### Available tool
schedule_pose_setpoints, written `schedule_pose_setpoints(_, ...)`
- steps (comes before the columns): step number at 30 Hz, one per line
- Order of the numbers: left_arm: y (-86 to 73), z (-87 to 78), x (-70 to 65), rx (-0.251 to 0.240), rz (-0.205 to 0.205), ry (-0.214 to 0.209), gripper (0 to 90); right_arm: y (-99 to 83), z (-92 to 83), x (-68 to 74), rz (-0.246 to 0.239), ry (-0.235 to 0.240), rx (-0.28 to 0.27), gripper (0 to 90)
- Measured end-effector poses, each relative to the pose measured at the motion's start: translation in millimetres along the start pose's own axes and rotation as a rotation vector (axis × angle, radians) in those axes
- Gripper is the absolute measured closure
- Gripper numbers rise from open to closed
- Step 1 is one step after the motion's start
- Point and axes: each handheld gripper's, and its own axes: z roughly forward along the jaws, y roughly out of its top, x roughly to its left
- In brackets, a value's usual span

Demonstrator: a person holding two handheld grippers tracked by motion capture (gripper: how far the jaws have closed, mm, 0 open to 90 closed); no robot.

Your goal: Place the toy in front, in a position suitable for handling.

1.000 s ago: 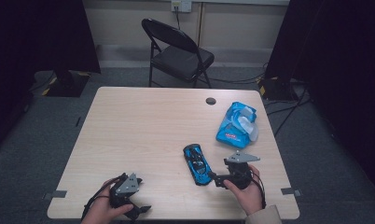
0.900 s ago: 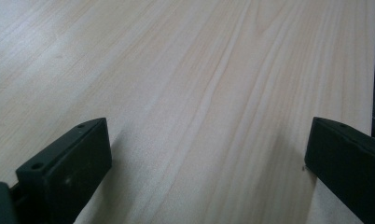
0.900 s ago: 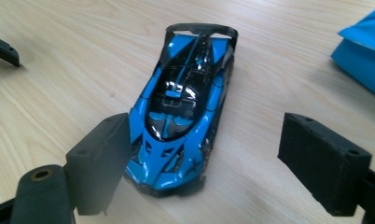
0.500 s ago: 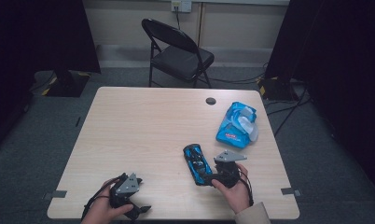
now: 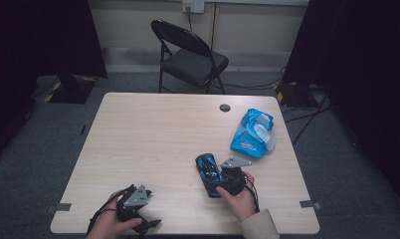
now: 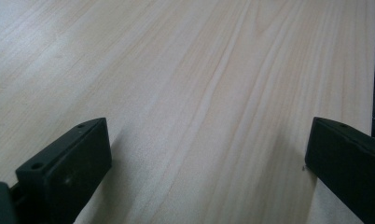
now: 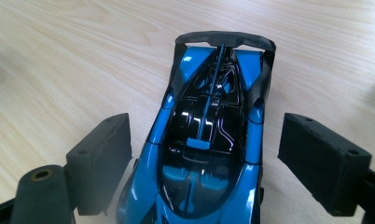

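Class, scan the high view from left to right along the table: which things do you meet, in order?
Left gripper → toy car → right gripper → blue packet

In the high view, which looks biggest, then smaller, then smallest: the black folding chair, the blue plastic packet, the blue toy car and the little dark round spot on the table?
1. Black folding chair, though it stands farther from the camera.
2. Blue plastic packet.
3. Blue and black toy car, partly hidden by the right gripper, so this is less sure.
4. Small dark round spot.
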Motion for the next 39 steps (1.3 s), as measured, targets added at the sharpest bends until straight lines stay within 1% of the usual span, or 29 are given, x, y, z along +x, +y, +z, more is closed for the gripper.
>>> schedule_pose_setpoints(3,0.0,0.0,0.0,0.001,0.0,0.0,0.0,1.4,4.8,2.0,-0.007,-0.001,0.01,17.0)
schedule_pose_setpoints(8,0.0,0.1,0.0,0.0,0.0,-0.001,0.0,2.4,7.9,4.5,-0.008,-0.006,0.015,17.3)
schedule_pose_setpoints(15,0.0,0.0,0.0,0.0,0.0,0.0,0.0,0.8,16.2,4.7,0.029,-0.022,0.012,18.0)
schedule_pose_setpoints(18,0.0,0.0,0.0,0.0,-0.001,-0.001,0.0,0.3,18.0,5.6,0.021,-0.033,0.016,18.6)
schedule_pose_setpoints(22,0.0,0.0,0.0,0.0,-0.001,-0.001,0.0,-0.9,21.3,6.0,0.022,-0.044,0.018,18.9)
schedule_pose_setpoints(23,0.0,0.0,0.0,0.0,0.0,0.0,0.0,-1.5,23.3,7.4,0.013,-0.058,0.009,18.6)
schedule_pose_setpoints(24,0.0,0.0,0.0,0.0,0.0,0.0,0.0,-1.5,23.3,7.4,0.013,-0.058,0.009,18.6)
schedule_pose_setpoints(25,0.0,0.0,0.0,0.0,0.0,-0.001,0.0,-2.5,25.5,8.5,0.009,-0.07,0.008,18.5)
schedule_pose_setpoints(29,0.0,0.0,0.0,0.0,0.0,0.0,0.0,-3.7,27.7,8.7,0.014,-0.077,0.014,19.1)
schedule_pose_setpoints(39,0.0,-0.1,0.0,0.001,0.0,0.0,0.0,-3.1,31.8,10.6,0.0,-0.103,0.031,19.4)
